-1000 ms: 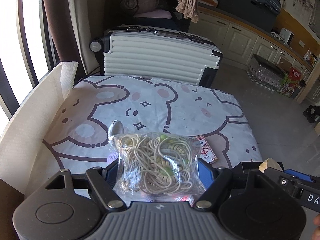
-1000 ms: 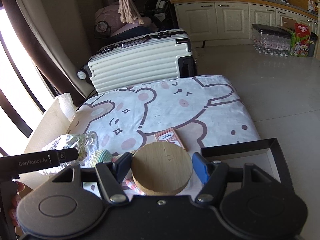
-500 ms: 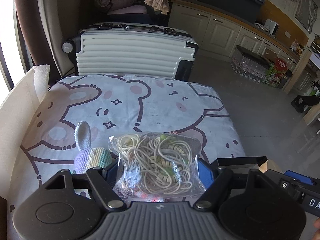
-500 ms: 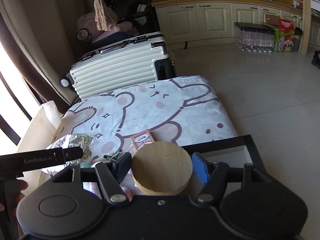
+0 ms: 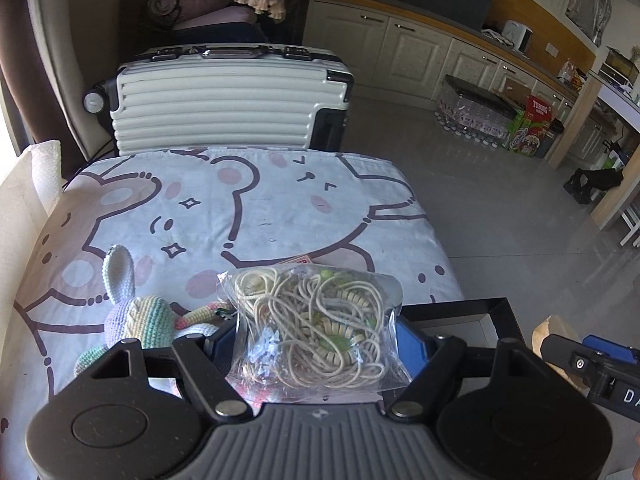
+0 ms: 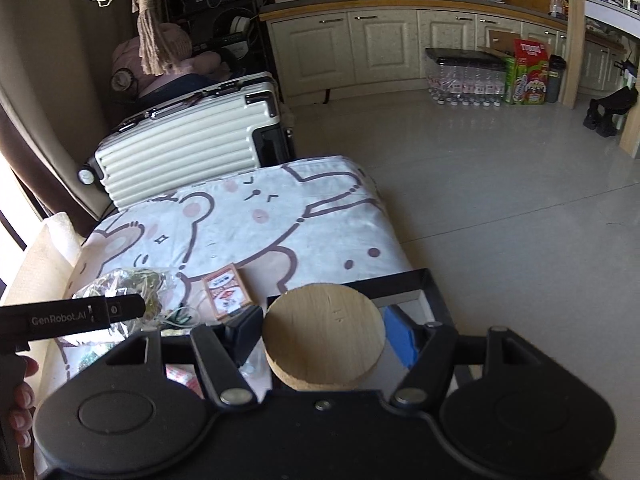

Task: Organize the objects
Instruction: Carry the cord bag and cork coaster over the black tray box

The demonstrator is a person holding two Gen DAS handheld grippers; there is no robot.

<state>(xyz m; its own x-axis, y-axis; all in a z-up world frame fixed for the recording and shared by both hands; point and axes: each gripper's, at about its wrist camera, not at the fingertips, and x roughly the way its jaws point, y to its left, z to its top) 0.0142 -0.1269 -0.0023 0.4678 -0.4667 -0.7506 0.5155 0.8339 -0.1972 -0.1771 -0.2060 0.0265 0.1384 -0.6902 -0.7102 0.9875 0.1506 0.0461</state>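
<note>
Objects are mid-sort here: a black tray [image 6: 430,280] sits at the near right edge of the worktop [image 5: 260,208], which wears a cartoon-bear cloth, and each gripper carries one item toward it, as far as I can judge. The left gripper [image 5: 316,336] has its fingers clamped on a clear bag of cord [image 5: 316,320]; the right gripper [image 6: 324,336] has its fingers clamped on a round wooden disc [image 6: 324,336], held above the tray's near part.

The main risk is the two grippers meeting, since they hang close side by side near the tray. Next, the bag is soft and slick, gripped at its sides, so it may sag, slide out, or snag the tray rim. The disc is pinched across its edge and could pivot or slip if the grip eases.

The disc lies roughly flat, face up, with no long axis. The bag stands roughly upright, its long axis running away from the camera, with its far end pointing forward.

Left on the cloth are a crochet bunny [image 5: 132,312] and a small card box [image 6: 226,296], both near the bag.
</note>
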